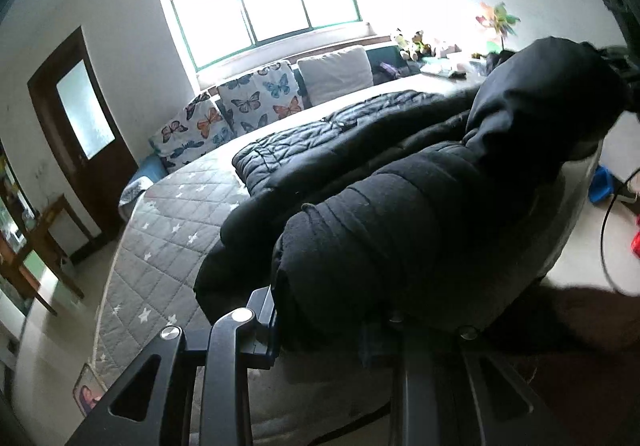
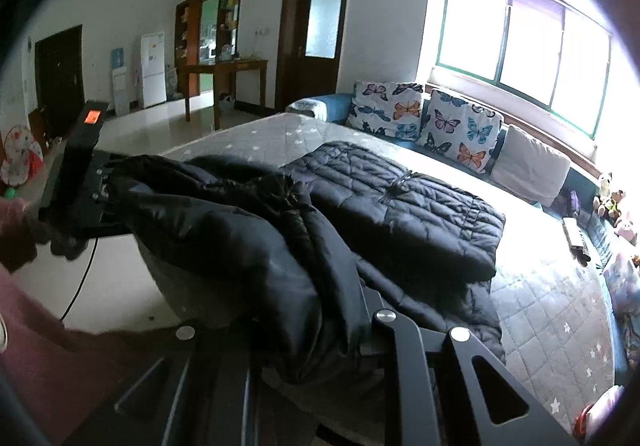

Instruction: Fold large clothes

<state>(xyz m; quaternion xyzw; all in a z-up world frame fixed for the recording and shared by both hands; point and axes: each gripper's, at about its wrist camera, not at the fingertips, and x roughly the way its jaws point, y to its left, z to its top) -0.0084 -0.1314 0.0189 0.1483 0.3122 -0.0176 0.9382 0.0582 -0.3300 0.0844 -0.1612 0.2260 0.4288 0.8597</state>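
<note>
A black puffer jacket [image 1: 400, 182] lies on the bed, its quilted lining side [image 2: 400, 198] spread flat toward the pillows. My left gripper [image 1: 332, 326] is shut on a thick padded edge of the jacket near the bed's front edge. It also shows in the right wrist view as a black body with an orange display, the left gripper [image 2: 100, 186] clamping the jacket's far end. My right gripper [image 2: 316, 330] is shut on a bunched fold of the jacket [image 2: 248, 246], lifted off the mattress. Fabric hides most of both grippers' fingers.
The bed has a grey quilted cover with white stars [image 2: 552, 306]. Butterfly pillows [image 2: 460, 126] and a white pillow [image 2: 532, 166] line the far side under a window [image 2: 520, 46]. A wooden table [image 2: 224, 74], a door [image 2: 316, 30] and a cable [image 1: 608, 230] are beyond.
</note>
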